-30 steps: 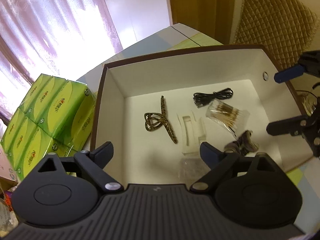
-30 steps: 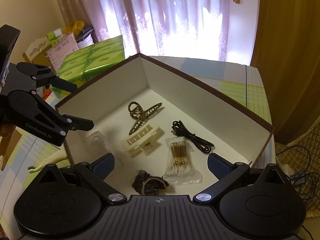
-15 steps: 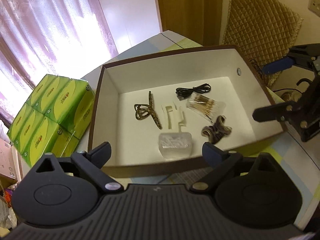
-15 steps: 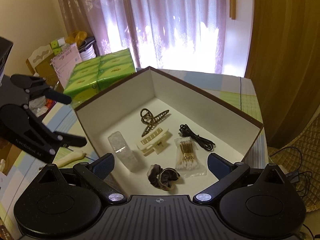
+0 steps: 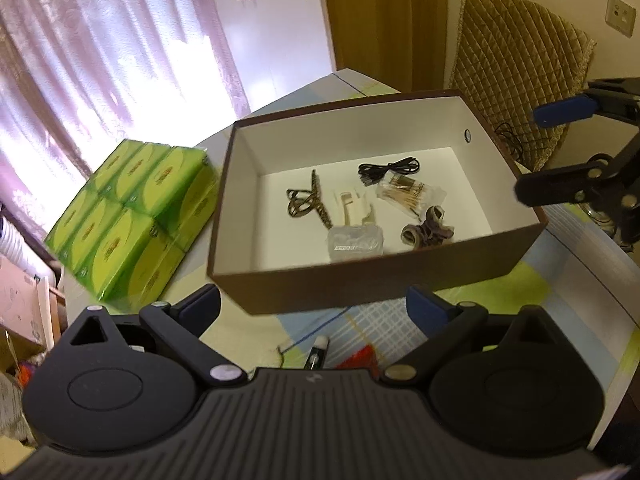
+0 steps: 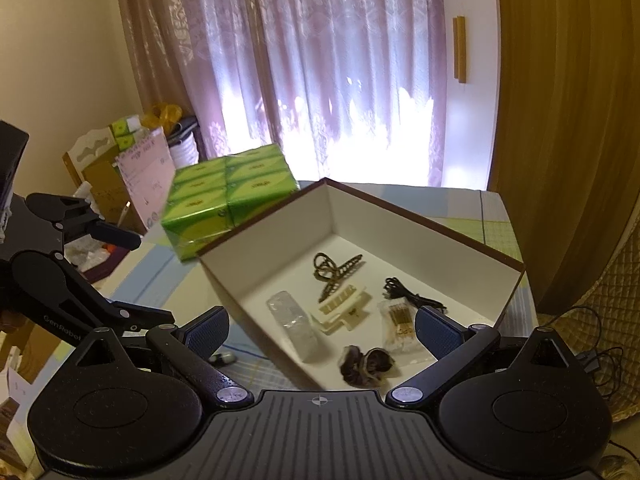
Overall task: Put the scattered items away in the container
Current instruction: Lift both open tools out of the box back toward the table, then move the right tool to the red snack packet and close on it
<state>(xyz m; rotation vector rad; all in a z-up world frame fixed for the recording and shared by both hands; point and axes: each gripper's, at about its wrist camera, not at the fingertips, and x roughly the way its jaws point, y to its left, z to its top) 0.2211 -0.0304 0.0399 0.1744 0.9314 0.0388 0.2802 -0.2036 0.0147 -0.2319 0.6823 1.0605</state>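
Standing wide apart with nothing between their blue pads, the jaws of the left gripper (image 5: 312, 307) are seen in the left wrist view just short of the near wall of the brown cardboard box with the white lining (image 5: 380, 284). The right gripper (image 6: 321, 328) is likewise spread and empty, poised over the box's near corner in its own view.

Six things are already lodged on the box floor: a tortoiseshell claw hair clip (image 5: 306, 204) toward the far left corner, a cream plastic claw clip (image 5: 352, 210) just beside it, a coiled black cable (image 5: 388, 169) near the far wall, a clear packet of cotton swabs (image 5: 410, 194) next to the cable, a dark fabric scrunchie (image 5: 426, 232) by the near wall, and a clear plastic case (image 5: 354, 240) against the near wall, touching the cream clip.

The step in hand is judged to be a pause between placements, with neither claw loaded. On the checked tablecloth (image 5: 500, 292), between the box's near wall and the left gripper, a small white pen-like object (image 5: 318, 350) and something red (image 5: 360, 358) are partly hidden; what they are cannot be told. If these count as scattered items, the next move calls for one claw to be lowered over the white object, closed across its narrow body, and carried over the box wall. A pack of green tissue boxes (image 5: 132, 208) beside the box's left wall is taken to be no part of the tidying.
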